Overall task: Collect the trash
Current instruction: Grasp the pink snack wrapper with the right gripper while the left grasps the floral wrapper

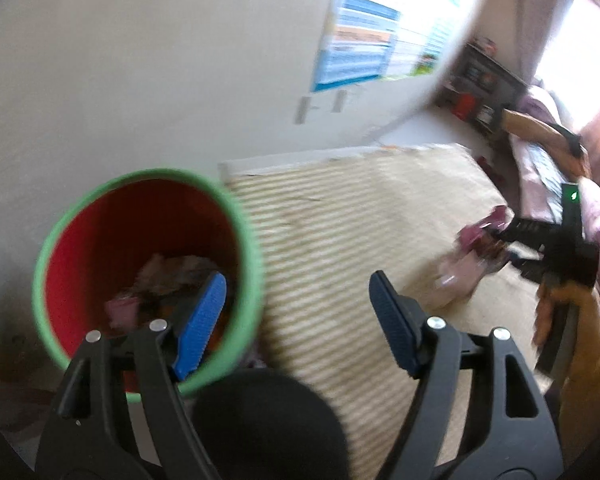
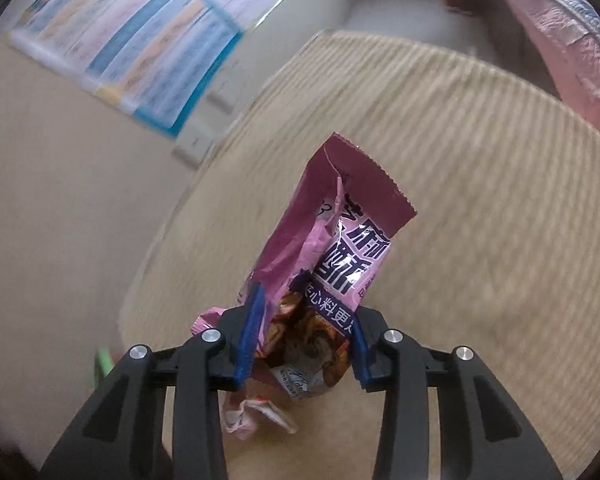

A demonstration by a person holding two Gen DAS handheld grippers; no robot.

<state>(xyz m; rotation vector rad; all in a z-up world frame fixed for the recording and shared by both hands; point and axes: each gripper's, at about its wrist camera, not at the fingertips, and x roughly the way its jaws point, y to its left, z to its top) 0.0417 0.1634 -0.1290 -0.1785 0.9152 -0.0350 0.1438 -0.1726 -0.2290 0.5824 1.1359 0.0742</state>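
A red bin with a green rim (image 1: 236, 216) stands at the left in the left wrist view, with crumpled wrappers (image 1: 168, 276) inside. My left gripper (image 1: 296, 300) is open and empty, its left finger (image 1: 202, 320) over the bin's mouth. My right gripper (image 2: 306, 340) is shut on a pink snack wrapper (image 2: 332, 240) and holds it above the striped beige mat (image 2: 480, 160). The right gripper with the wrapper (image 1: 476, 256) also shows at the right in the left wrist view, blurred.
A white wall with a blue poster (image 1: 364, 44) and sockets (image 1: 320, 106) lies behind the bin. A pink quilt (image 2: 560, 32) lies on the right. A dark shelf (image 1: 480, 88) stands at the far end.
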